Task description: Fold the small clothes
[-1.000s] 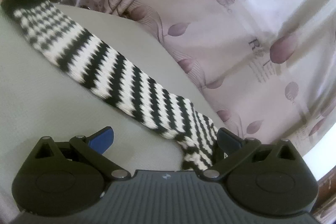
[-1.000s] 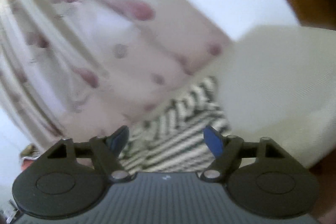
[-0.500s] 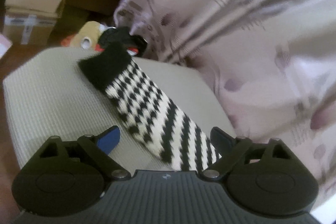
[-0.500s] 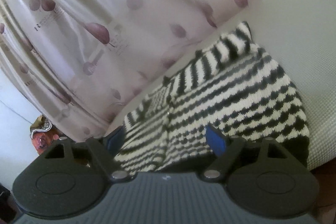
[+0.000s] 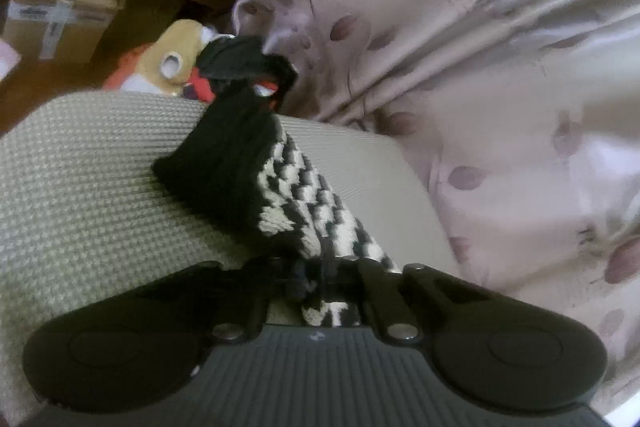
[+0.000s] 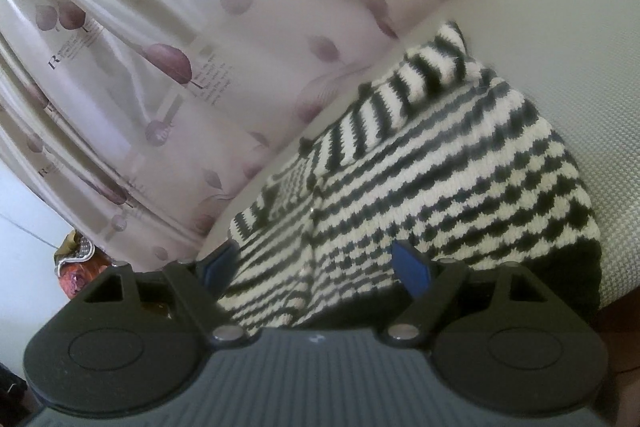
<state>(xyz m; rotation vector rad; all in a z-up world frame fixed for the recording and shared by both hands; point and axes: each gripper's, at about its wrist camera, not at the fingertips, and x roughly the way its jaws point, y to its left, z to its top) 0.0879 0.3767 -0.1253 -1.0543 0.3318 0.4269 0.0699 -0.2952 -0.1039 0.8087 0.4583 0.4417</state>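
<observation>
Left wrist: jaws seemingly pinch striped sweater (image 5: 316,219) sleeve.

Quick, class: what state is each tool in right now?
Left tool: shut on the striped knit garment.
Right tool: open over the garment, gripping nothing.

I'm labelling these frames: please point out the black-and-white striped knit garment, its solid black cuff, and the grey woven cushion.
Black-and-white striped knit garment (image 6: 460,187), right wrist view, middle of the striped body.
Solid black cuff (image 5: 228,163), left wrist view, centre of the sleeve end.
Grey woven cushion (image 5: 88,187), left wrist view, bare top surface.
</observation>
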